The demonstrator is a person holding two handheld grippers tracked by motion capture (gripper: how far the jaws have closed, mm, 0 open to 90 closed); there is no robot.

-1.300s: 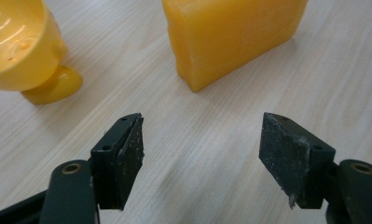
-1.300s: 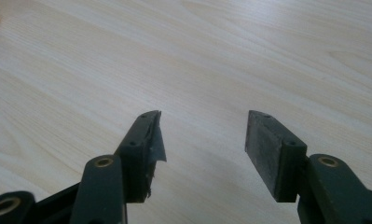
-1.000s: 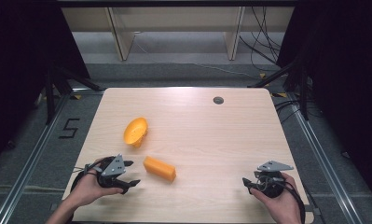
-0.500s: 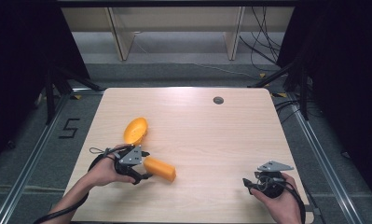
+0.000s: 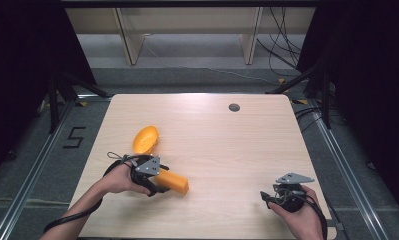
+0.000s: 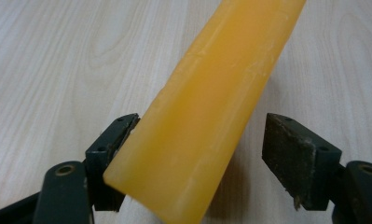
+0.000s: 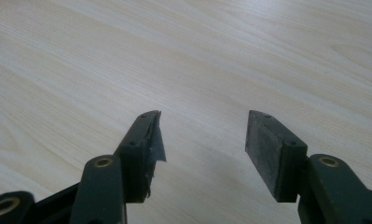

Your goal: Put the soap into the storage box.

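Both jaws of your left gripper (image 6: 197,154) straddle the orange block (image 6: 211,102), closing but not yet clamped, ready to grasp.

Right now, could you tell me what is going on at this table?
A person is working at a wooden table with a gripper in each hand. The left gripper has come up around one end of an orange block; its jaws have just been closing, one pad touches the block while the other stands apart, so it is not gripped yet. An orange bowl-shaped piece lies just beyond. The right gripper rests open near the table's front right corner, with nothing between its jaws.
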